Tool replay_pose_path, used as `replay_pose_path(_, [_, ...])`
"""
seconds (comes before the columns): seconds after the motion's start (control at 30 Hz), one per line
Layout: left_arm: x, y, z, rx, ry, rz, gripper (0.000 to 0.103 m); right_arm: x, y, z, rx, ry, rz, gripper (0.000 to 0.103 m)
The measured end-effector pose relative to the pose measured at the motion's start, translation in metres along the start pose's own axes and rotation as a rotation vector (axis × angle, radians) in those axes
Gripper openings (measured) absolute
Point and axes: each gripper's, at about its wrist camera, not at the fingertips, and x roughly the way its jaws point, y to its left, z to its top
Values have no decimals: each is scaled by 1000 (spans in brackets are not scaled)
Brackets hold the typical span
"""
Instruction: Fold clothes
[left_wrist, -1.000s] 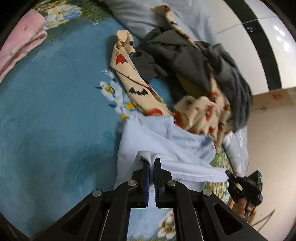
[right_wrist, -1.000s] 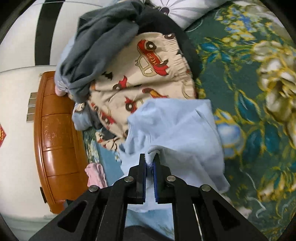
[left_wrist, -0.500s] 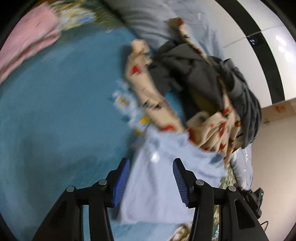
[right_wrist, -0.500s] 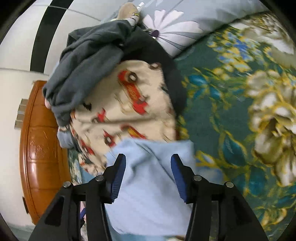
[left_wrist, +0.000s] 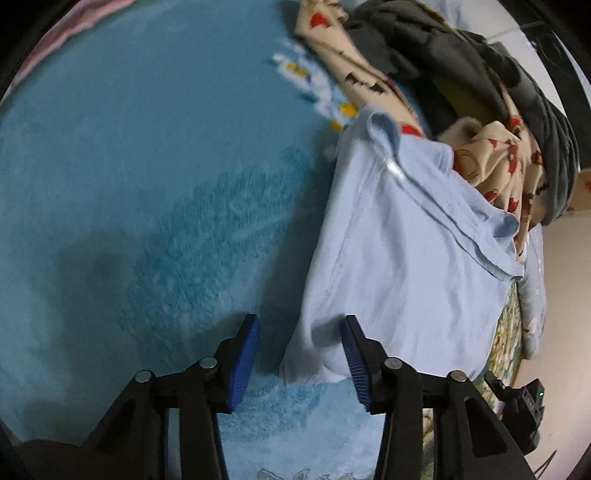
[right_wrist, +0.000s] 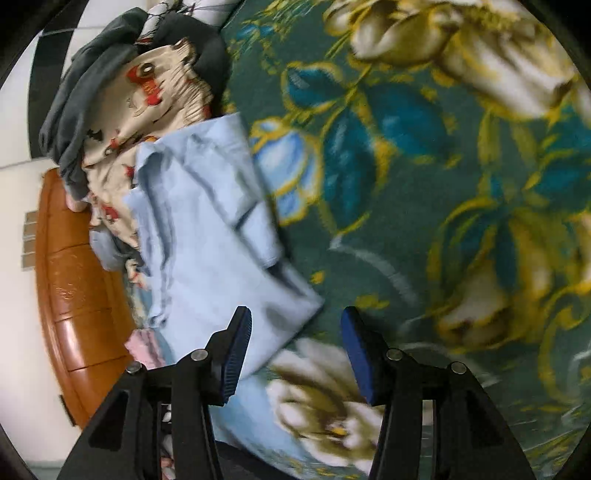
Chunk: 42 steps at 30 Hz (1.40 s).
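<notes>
A light blue shirt (left_wrist: 413, 258) lies folded on the blue floral blanket (left_wrist: 147, 184). It also shows in the right wrist view (right_wrist: 207, 236). My left gripper (left_wrist: 301, 354) is open just above the shirt's near corner, which lies between its jaws. My right gripper (right_wrist: 295, 350) is open and empty, beside the shirt's lower corner over the green floral part of the blanket (right_wrist: 424, 184). Neither gripper holds cloth.
A heap of clothes lies beyond the shirt: cream car-print fabric (left_wrist: 498, 155) (right_wrist: 155, 96) under dark grey garments (left_wrist: 480, 62) (right_wrist: 85, 85). Pink cloth (right_wrist: 146, 347) lies near a wooden headboard (right_wrist: 77, 291). My right gripper's body (left_wrist: 524, 406) shows at the left wrist view's lower right.
Both grippers were shut on the light blue shirt a second ago. Both have opened and let it go. The shirt now lies flat on the blanket, and both grippers have drawn back slightly.
</notes>
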Motion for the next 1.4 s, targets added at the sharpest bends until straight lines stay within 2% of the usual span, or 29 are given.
replay_pose_path(0.07, [2,-1,-1,3,10,-13,34,8,5,-2,-15,4,17,52])
replay_pose_path(0.17, [4,-7,-5,35,24,-11,24,14,7,-2,-23,-18,-3,49])
replay_pose_path(0.2, [5,-9,-6,44,29,-10,22,15,8,-2,-20,-26,-9,43])
replay_pose_path(0.23, [5,-11,-8,52,35,-14,21,15,8,-1,-19,-33,-20,29])
replay_pose_path(0.3, [3,-15,-13,72,43,-32,20,13,10,1,-19,-41,-34,9])
replay_pose_path(0.5, [-4,-17,-21,88,27,-56,21,-1,33,1,-103,-78,-48,5])
replay_pose_path(0.67, [-4,-17,-26,91,51,-58,23,-9,39,1,-105,-86,-23,5])
replay_pose_path(0.77, [-6,-21,-33,118,63,-55,23,-11,38,0,-107,-81,-37,5])
replay_pose_path(0.97, [-2,-28,-38,160,81,-2,21,-6,36,-1,-84,-74,-47,5])
replay_pose_path(1.03, [-7,-29,-41,165,67,-12,24,-6,35,0,-72,-72,-48,5])
replay_pose_path(1.23, [-8,-28,-46,176,73,-18,24,-5,34,1,-60,-67,-54,5])
replay_pose_path(1.33, [-5,-30,-46,205,79,25,21,-4,33,1,-49,-62,-55,5])
replay_pose_path(1.4, [-2,-29,-45,221,82,66,6,-3,33,1,-46,-58,-58,5])
